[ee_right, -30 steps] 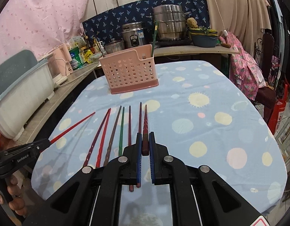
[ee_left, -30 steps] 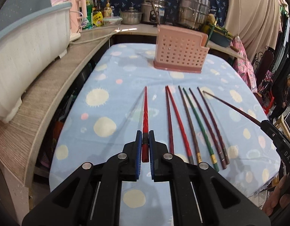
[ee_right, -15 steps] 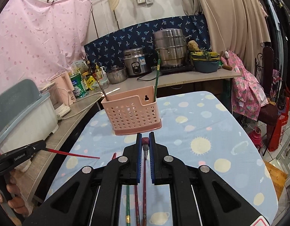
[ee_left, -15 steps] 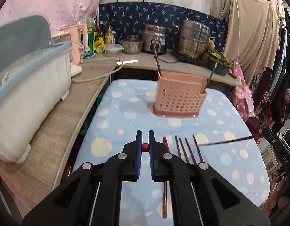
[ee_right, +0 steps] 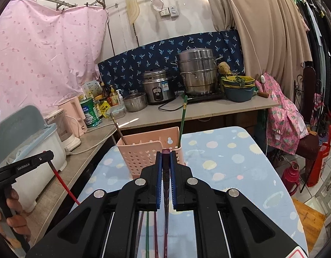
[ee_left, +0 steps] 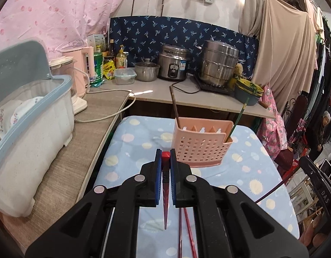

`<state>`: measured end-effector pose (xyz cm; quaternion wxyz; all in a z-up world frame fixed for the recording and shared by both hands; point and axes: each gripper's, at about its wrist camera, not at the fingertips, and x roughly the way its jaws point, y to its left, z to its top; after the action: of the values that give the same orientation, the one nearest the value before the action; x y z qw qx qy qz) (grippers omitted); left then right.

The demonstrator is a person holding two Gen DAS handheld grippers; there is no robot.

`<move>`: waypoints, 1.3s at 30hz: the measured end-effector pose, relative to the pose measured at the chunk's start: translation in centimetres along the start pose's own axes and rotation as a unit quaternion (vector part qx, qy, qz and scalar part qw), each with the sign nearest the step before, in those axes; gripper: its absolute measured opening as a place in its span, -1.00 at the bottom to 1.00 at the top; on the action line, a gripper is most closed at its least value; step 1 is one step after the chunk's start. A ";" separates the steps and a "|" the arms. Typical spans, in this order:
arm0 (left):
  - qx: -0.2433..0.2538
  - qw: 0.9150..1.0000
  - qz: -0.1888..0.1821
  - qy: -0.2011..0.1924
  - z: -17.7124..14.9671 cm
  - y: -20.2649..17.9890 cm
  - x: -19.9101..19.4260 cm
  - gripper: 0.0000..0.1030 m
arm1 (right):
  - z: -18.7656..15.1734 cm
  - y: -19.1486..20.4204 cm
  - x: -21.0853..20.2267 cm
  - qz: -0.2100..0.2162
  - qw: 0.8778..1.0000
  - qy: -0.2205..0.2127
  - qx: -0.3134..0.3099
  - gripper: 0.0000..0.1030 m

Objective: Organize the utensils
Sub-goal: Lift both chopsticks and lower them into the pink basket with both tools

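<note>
My left gripper (ee_left: 165,153) is shut on a red chopstick (ee_left: 165,210), which hangs tip-down above the spotted blue tablecloth (ee_left: 131,150). Just ahead and to its right stands the pink perforated utensil basket (ee_left: 202,148), with a brown chopstick (ee_left: 175,105) and a green one (ee_left: 238,118) leaning in it. My right gripper (ee_right: 166,155) is shut on a dark maroon chopstick (ee_right: 166,215), held just before the basket (ee_right: 141,152). Several more chopsticks (ee_right: 147,232) lie on the table below. The right wrist view has the left gripper (ee_right: 49,157) at its left edge.
A long counter runs along the left and back. On it are a white and blue dish box (ee_left: 36,129), a pink kettle (ee_left: 88,64), a loose cable (ee_left: 105,116), a rice cooker (ee_left: 174,64) and a steamer pot (ee_left: 219,64). A person (ee_left: 322,129) stands far right.
Both grippers rose off the table, each lifting its chopstick clear. The chopsticks swung from lying flat and pointing ahead to hanging tip-down. The basket now sits nearer.
</note>
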<state>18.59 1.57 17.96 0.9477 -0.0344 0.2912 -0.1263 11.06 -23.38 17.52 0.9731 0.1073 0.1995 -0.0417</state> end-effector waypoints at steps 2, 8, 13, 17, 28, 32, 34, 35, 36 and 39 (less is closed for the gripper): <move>-0.004 1.000 -0.014 -0.001 1.0 -0.2 0.2 -0.87 | 1.2 0.2 0.2 0.006 1.000 -0.006 0.001 -0.86; -0.005 0.999 -0.028 -0.030 4.5 -1.3 -0.2 -0.87 | 4.9 1.0 0.9 0.020 0.999 -0.033 -0.001 -0.86; -0.005 0.997 -0.034 -0.063 8.5 -2.3 -0.5 -0.87 | 8.7 1.8 1.5 0.030 0.997 -0.072 0.000 -0.86; -0.004 0.996 -0.030 -0.088 11.4 -3.2 -0.2 -0.87 | 11.8 2.1 3.1 0.040 0.995 -0.090 0.013 -0.86; -0.008 0.991 -0.018 -0.135 16.3 -4.4 3.1 -0.87 | 15.3 3.7 9.8 0.044 0.995 -0.095 0.005 -0.86; -0.008 0.992 -0.011 -0.128 16.5 -4.5 5.5 -0.87 | 15.0 3.6 12.6 0.044 0.996 -0.077 0.006 -0.86; -0.005 0.992 -0.010 -0.124 16.4 -4.6 6.6 -0.87 | 14.6 3.3 13.7 0.044 0.997 -0.067 0.008 -0.86; -0.004 0.993 -0.009 -0.122 16.3 -4.6 7.1 -0.87 | 14.3 3.2 14.3 0.043 0.997 -0.061 0.009 -0.86; -0.004 0.993 -0.008 -0.119 16.1 -4.5 7.5 -0.87 | 14.0 3.0 14.8 0.042 0.997 -0.057 0.010 -0.86; -0.010 0.994 -0.012 -0.106 15.4 -4.1 9.3 -0.87 | 12.8 2.5 16.3 0.043 0.998 -0.038 0.015 -0.86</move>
<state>33.77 -4.92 26.27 0.9713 -0.0607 0.1898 -0.1299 31.15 -24.48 23.03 0.9792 0.1289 0.1567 -0.0074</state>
